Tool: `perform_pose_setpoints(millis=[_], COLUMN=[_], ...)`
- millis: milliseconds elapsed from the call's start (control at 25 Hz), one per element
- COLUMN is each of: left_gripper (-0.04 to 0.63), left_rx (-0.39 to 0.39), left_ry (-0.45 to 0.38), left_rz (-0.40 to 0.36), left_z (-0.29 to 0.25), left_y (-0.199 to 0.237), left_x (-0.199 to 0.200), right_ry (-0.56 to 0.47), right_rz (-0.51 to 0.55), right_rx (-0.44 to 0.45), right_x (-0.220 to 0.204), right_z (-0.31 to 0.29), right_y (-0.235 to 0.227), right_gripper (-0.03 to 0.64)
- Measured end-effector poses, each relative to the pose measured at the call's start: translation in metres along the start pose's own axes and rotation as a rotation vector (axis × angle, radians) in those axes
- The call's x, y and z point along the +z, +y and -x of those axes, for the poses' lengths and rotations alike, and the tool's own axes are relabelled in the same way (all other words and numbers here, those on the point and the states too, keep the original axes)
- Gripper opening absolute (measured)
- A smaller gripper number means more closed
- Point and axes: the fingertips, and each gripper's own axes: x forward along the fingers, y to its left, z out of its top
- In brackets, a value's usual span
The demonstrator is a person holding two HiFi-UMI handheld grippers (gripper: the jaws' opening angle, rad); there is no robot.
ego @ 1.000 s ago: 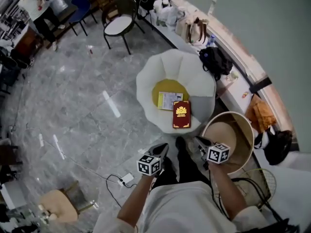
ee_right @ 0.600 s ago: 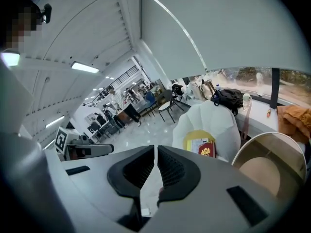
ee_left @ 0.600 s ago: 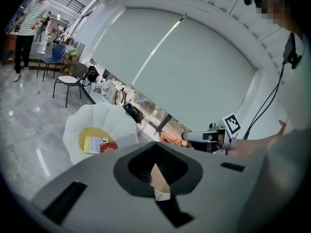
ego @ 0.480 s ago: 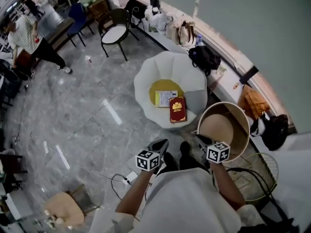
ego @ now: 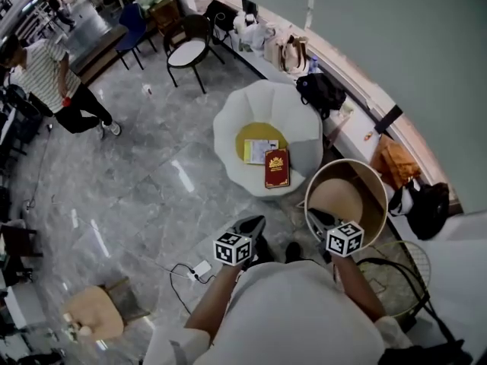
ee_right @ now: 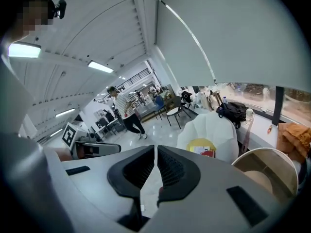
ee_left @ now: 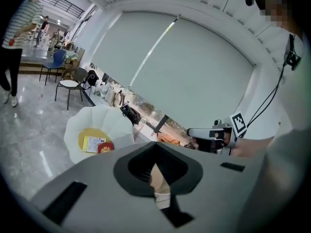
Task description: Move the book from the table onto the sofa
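Observation:
A red book (ego: pixel 276 168) with a gold emblem lies on the yellow seat cushion of the white shell-shaped sofa (ego: pixel 228 124), next to a pale booklet (ego: pixel 261 150). The book (ee_left: pixel 105 147) is small and far off in the left gripper view, and the book (ee_right: pixel 208 153) is just as distant in the right gripper view. My left gripper (ego: pixel 255 223) and right gripper (ego: pixel 312 217) are held close to my body, well short of the sofa. Both are shut with nothing between the jaws. The round beige table (ego: pixel 346 204) stands right of the sofa, its top bare.
A black chair (ego: pixel 189 48) stands behind the sofa. Bags (ego: pixel 293 52) and a black backpack (ego: pixel 323 90) sit along the window ledge. A power strip with cable (ego: pixel 199 268) and a wooden stool (ego: pixel 95 318) are on the floor. A person in a striped shirt (ego: pixel 53 74) walks at left.
Both grippers have risen and drawn back toward my body. The sofa and book look smaller and farther away. The person at the left has walked further into view.

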Motion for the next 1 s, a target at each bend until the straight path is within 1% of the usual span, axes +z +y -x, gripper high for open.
perform_pose_setpoints(millis=[160,360,600,1000], left_gripper=[0.002,0.002,0.002,0.002], left_rx=[0.017,0.033,0.045,0.042], left_ry=[-0.022,-0.037,-0.043,-0.043], left_rz=[0.011,0.015,0.022,0.014], left_z=[0.005,0.009,0.009,0.006], left_y=[-0.021,-0.034,-0.039,-0.03], left_x=[-0.005,-0.011,-0.01,-0.005], right_ry=[-0.012,-0.023,-0.007,-0.024], right_rz=[0.041,0.012,0.026,0.033], right_rx=[0.021,0.024,0.045,0.056], right_x=[0.007,0.004,0.004,0.012], right_z=[0.021,0.036,0.039,0.029], right_y=[0.0,-0.005,-0.002,0.002], right_gripper=[0.044,0.045,0.046,0.045])
